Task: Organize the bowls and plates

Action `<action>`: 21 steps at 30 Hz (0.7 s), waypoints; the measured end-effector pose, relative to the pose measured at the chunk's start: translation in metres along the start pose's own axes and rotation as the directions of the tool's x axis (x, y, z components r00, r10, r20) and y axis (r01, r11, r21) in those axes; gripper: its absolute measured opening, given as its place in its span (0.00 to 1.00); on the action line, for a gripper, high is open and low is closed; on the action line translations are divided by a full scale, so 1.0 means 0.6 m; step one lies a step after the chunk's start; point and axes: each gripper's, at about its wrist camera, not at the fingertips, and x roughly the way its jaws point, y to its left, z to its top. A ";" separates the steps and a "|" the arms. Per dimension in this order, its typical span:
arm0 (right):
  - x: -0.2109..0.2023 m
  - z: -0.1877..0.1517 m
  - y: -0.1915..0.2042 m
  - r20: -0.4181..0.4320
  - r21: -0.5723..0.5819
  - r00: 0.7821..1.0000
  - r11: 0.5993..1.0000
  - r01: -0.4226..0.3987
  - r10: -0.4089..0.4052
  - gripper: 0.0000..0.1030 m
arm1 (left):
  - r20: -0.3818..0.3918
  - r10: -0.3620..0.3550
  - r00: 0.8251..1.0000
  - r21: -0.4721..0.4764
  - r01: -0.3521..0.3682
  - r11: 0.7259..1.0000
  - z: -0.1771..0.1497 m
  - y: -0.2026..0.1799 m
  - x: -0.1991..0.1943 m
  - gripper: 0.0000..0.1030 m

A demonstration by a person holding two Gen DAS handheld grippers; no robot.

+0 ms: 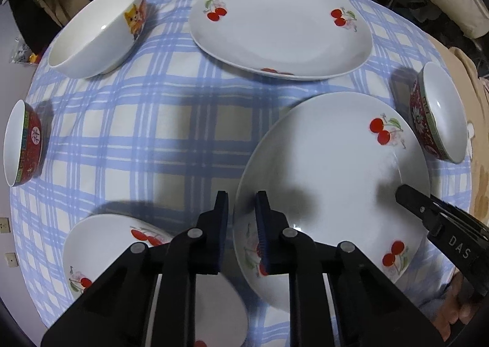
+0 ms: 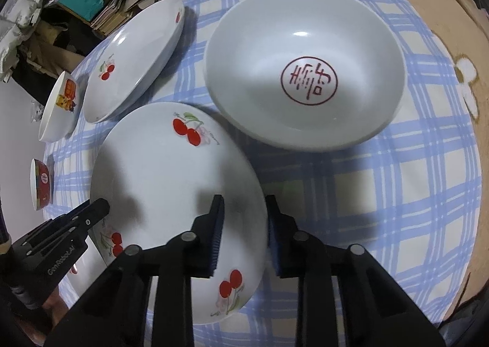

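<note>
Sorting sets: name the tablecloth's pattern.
Blue and white plaid tablecloth, clearest in the left wrist view.

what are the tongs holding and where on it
Both tongs straddle the near cherry plate at opposite rim edges; a closed grip cannot be told.

The left black two-finger gripper has its blue-padded fingers a narrow gap apart, one to each side of a rim. The right black two-finger gripper stands likewise, its jaws a little wider. Neither seems fully clamped, though contact is hard to judge. A bare hand shows behind the right gripper's fingers.
</note>
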 end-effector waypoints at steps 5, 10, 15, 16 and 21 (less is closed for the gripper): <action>0.004 0.000 -0.009 -0.004 0.031 1.000 0.999 -0.022 0.023 0.22 | 0.031 0.035 0.999 0.008 -0.035 0.999 -0.003 -0.017 0.005 0.18; 0.003 -0.001 -0.004 -0.003 0.007 1.000 1.000 -0.018 0.018 0.22 | 0.044 -0.011 0.999 0.013 0.010 1.000 -0.011 0.001 -0.004 0.16; -0.007 -0.002 0.013 0.009 -0.063 1.000 0.998 -0.005 0.006 0.22 | 0.083 -0.017 0.996 0.052 0.012 0.999 -0.032 0.021 -0.032 0.17; -0.008 -0.002 0.016 0.013 -0.071 1.000 0.997 -0.008 0.009 0.22 | 0.088 -0.012 0.996 0.066 0.006 0.998 -0.037 0.023 -0.037 0.17; -0.020 -0.001 0.030 0.033 -0.109 0.999 0.994 -0.027 0.031 0.22 | 0.090 -0.038 0.995 0.046 0.034 0.998 -0.043 0.043 -0.057 0.17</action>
